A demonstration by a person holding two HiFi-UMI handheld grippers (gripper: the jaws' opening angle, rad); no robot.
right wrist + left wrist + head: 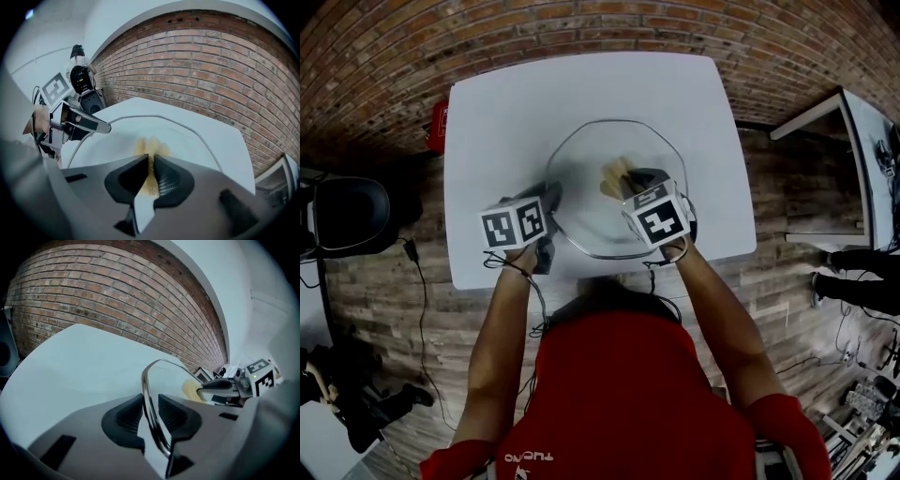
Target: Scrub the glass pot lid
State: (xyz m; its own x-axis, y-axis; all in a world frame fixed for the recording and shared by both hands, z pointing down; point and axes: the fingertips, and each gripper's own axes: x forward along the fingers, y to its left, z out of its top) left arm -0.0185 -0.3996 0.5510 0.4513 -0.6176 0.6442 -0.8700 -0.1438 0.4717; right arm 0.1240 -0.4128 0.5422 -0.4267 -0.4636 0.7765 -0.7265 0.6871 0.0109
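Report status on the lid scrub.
Left gripper clamped on round glass pot lid, at rim. Right gripper pinching tan scrub pad over lid. Nothing obstructing.

The person wears a red shirt (619,394) with short sleeves (783,422) and white lettering (530,457) near the shirt's left sleeve. The left gripper (151,414) and right gripper (151,174) have smooth grey bodies and black ribbed pads (168,180). Each carries a white cube (517,225) printed with black square markers. Thin black cables (539,300) run from the cubes towards the shirt.
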